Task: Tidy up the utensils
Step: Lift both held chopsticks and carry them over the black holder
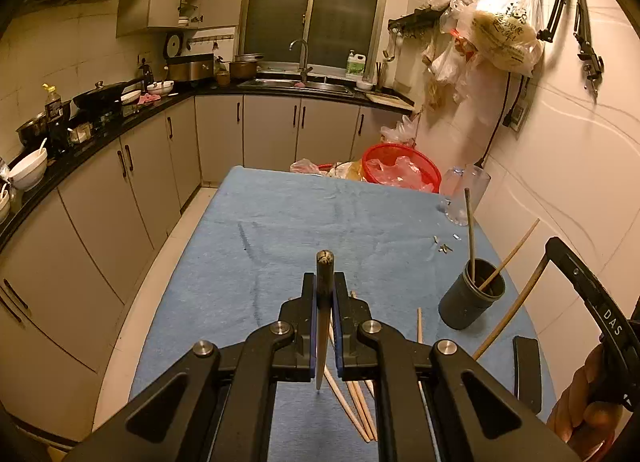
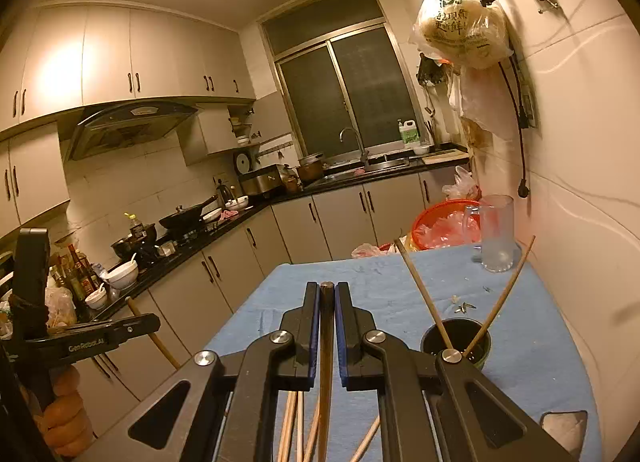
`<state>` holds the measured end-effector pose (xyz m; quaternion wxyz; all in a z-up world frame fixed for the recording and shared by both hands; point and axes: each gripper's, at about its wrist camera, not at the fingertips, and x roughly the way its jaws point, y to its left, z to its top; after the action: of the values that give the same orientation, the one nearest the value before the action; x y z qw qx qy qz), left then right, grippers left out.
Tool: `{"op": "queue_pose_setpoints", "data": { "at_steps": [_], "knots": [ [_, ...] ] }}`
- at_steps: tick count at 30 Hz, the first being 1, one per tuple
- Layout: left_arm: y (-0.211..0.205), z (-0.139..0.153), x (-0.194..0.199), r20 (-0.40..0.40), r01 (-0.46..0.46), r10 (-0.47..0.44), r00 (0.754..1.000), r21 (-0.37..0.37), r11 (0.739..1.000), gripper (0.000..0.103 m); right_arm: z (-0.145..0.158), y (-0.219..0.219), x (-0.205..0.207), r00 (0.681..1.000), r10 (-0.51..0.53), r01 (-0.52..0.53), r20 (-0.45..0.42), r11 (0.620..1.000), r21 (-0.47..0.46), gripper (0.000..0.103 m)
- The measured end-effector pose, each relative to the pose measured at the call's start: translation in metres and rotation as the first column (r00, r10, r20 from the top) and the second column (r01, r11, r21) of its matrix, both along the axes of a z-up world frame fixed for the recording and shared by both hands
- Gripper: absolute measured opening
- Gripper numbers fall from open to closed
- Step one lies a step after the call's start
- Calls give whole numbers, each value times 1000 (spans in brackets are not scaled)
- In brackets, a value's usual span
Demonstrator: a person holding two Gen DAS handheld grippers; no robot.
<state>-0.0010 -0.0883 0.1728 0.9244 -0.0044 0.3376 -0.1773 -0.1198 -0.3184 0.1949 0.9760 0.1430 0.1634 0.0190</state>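
In the left wrist view my left gripper [image 1: 325, 276] is shut on a chopstick [image 1: 325, 262] with a dark top end and a pale taper running down between the fingers. More wooden chopsticks [image 1: 354, 402] lie loose on the blue cloth [image 1: 280, 230] beneath it. A dark round holder [image 1: 472, 302] stands to the right with a few sticks leaning in it. In the right wrist view my right gripper [image 2: 327, 287] is shut on a dark brown chopstick [image 2: 327, 326]. The holder [image 2: 460, 330] sits just right of it with two crossed sticks, and loose chopsticks [image 2: 292, 422] lie below.
A glass mug [image 2: 496, 234] and a red basket [image 2: 444, 222] of plastic bags stand at the table's far right end. The wall runs along the right edge, with bags hanging above. Kitchen cabinets and a cluttered counter [image 1: 100, 130] line the left. A hand [image 1: 580, 414] grips the other tool.
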Motion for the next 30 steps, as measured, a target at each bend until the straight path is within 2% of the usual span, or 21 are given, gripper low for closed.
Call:
{"op": "queue_pose_setpoints", "data": {
  "at_steps": [30],
  "knots": [
    [-24,15,-5,31,44,-46,998,51,998,7,10,-18,-13,999,-42,41,33,999,15,8]
  ]
}}
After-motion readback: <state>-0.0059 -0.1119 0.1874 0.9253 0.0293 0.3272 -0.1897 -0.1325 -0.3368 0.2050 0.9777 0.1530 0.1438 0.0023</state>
